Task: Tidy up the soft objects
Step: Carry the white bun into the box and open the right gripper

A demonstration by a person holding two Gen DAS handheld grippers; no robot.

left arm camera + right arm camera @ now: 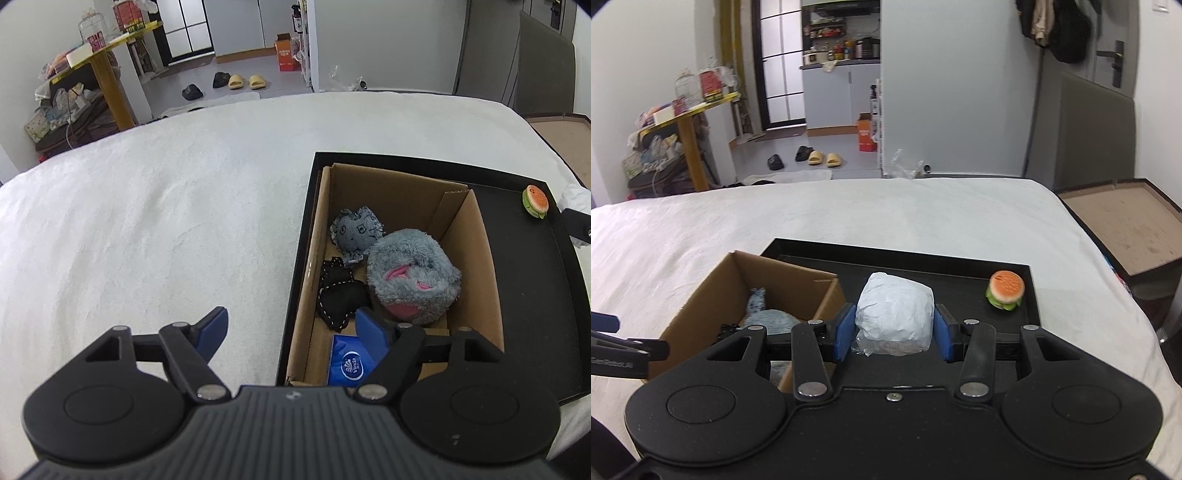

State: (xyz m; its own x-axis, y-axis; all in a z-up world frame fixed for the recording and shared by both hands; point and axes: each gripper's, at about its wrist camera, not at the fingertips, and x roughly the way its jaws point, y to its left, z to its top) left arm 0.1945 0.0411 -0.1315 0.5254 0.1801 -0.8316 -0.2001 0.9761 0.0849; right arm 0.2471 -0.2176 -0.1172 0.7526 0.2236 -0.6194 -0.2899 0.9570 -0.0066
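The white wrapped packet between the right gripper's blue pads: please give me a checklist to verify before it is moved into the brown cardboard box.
1. White wrapped packet centred between right gripper pads: ok.
2. Pads pressing the packet firmly: cannot tell.
3. Brown cardboard box open on top: ok.
4. Free room in the box beside the grey fluffy plush: ok, at the far right.
5. Left gripper, open, clear of the box mouth: not ok, one finger is over it.
6. Small toy hamburger out of the path: ok.
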